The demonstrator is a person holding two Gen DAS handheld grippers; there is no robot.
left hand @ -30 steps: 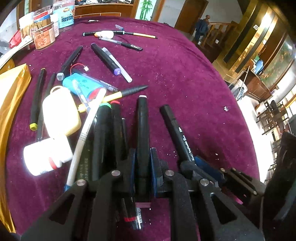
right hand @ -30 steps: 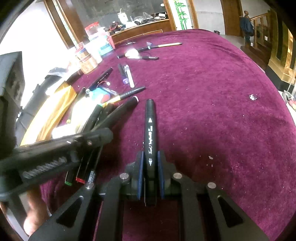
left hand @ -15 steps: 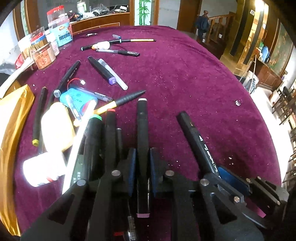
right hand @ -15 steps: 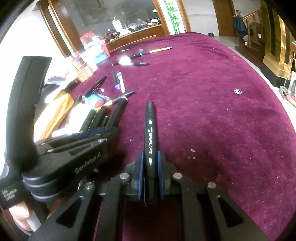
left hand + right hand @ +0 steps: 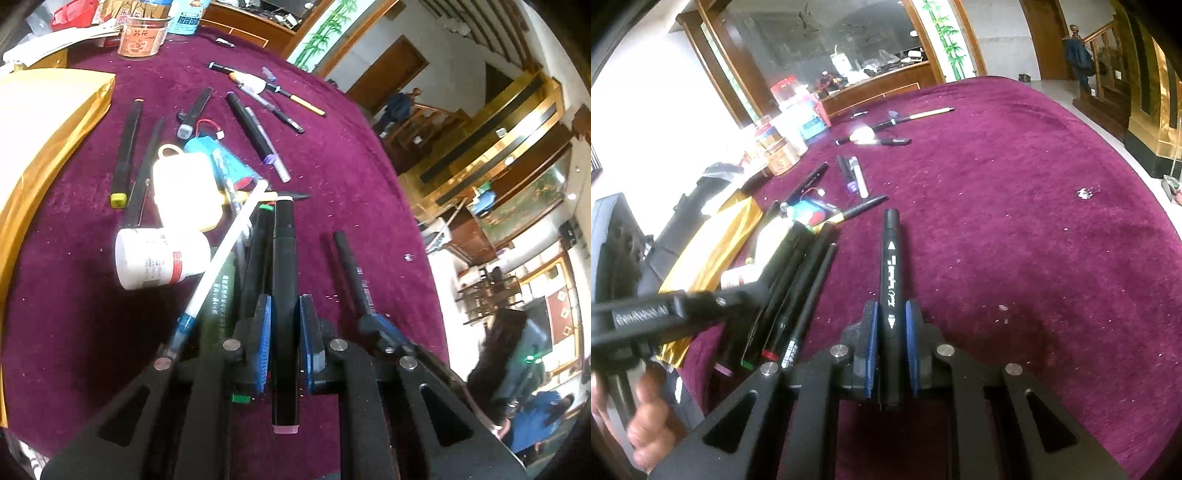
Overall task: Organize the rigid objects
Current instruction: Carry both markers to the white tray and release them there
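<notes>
While both tilt downward, each gripper [image 5: 284, 317] [image 5: 891, 325] clamps a black marker [image 5: 283, 258] [image 5: 891, 266].

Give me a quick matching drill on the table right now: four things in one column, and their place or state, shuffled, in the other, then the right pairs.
Things:
1. black marker with pink end cap
2. black marker with white arrows
3. white pill bottle
4. gold envelope

Place or state:
A. lying on its side on the cloth, beside the pen pile
B. clamped in the right gripper
C. at the far left edge of the table
D. clamped in the left gripper

Pairs: 1-D, 2-B, 3-A, 4-C
</notes>
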